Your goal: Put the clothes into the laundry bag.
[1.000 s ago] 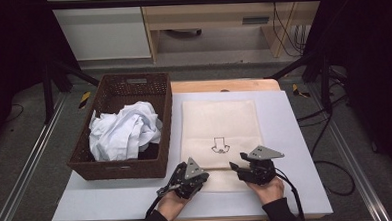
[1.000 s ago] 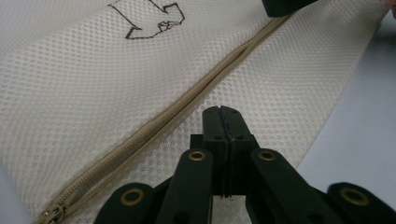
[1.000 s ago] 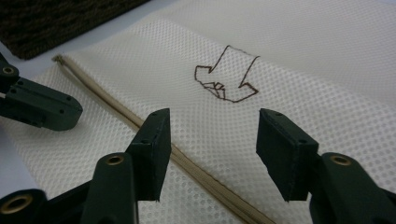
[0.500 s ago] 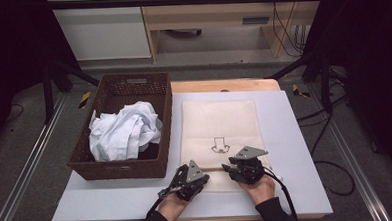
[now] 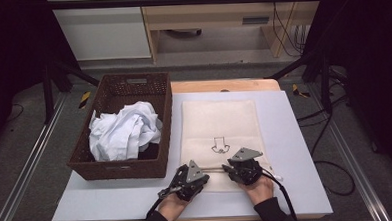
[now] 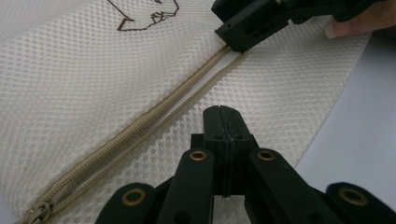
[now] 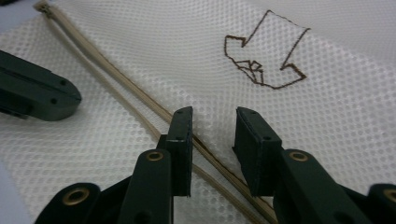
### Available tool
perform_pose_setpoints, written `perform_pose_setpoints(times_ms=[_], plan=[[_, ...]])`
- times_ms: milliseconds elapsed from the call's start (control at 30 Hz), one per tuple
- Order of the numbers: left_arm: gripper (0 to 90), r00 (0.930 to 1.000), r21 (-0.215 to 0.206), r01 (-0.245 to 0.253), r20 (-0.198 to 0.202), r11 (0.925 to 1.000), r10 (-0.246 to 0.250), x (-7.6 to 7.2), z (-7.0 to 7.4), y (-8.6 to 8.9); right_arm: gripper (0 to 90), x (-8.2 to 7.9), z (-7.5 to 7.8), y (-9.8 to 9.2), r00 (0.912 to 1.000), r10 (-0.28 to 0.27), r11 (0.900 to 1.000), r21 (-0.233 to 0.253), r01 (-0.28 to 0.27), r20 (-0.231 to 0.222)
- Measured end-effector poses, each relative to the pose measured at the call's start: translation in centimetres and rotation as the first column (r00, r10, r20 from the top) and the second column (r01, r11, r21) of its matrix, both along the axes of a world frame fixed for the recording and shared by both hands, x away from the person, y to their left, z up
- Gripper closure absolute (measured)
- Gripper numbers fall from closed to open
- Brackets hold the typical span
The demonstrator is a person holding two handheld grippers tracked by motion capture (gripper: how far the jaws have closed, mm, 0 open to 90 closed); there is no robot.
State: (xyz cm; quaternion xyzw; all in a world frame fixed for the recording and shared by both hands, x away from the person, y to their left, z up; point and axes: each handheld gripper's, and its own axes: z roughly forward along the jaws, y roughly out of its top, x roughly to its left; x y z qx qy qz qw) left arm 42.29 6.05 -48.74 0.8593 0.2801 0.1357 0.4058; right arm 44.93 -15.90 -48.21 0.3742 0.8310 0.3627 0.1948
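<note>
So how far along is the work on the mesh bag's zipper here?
Done: the mesh bag lies flat beside the basket, whose white laundry is unloaded. In hand: the left gripper, jaws shut, rests by the zipper; the right gripper is open astride it. Left: likely opening the bag and loading it.

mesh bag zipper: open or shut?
Partly open. In the right gripper view the zipper tapes run apart along the mesh bag; in the left gripper view they split toward the right gripper.
</note>
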Motion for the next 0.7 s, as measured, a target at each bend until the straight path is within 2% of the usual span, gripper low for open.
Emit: perform_pose_setpoints(times_ms=[133, 233, 400, 533, 600, 700], plan=[[89.1, 1.0000, -0.001, 0.002, -0.006, 1.0000, -0.002, 0.04, 0.02, 0.04, 69.8, 0.03, 0.01, -0.51, 0.9996, -0.023, 1.000, 0.016, 0.023, -0.015], [89.1, 0.9999, -0.004, 0.002, -0.011, 1.0000, -0.002, 0.09, 0.03, 0.08, 68.2, -0.19, 0.15, -0.58, 0.9998, 0.010, 1.000, 0.012, -0.010, -0.018], [89.0, 0.9999, -0.004, 0.002, -0.010, 1.0000, -0.002, 0.07, 0.02, 0.07, 68.7, -0.21, -0.03, -0.34, 0.9993, 0.005, 1.000, 0.030, -0.004, -0.036], [89.1, 1.0000, -0.002, 0.001, -0.006, 1.0000, -0.001, 0.03, 0.02, 0.04, 73.7, -0.10, -0.18, -0.28, 0.9996, -0.003, 0.999, 0.041, 0.005, -0.029], [89.0, 1.0000, 0.001, 0.000, -0.002, 1.0000, 0.000, 0.01, 0.02, 0.02, 77.4, -0.02, -0.22, -0.28, 0.9998, -0.006, 1.000, 0.029, 0.006, -0.018], [89.0, 1.0000, -0.004, 0.002, -0.008, 1.0000, -0.002, 0.06, 0.02, 0.06, 83.2, 0.04, -0.17, -0.32, 0.9994, -0.021, 0.999, 0.034, 0.022, -0.029]])
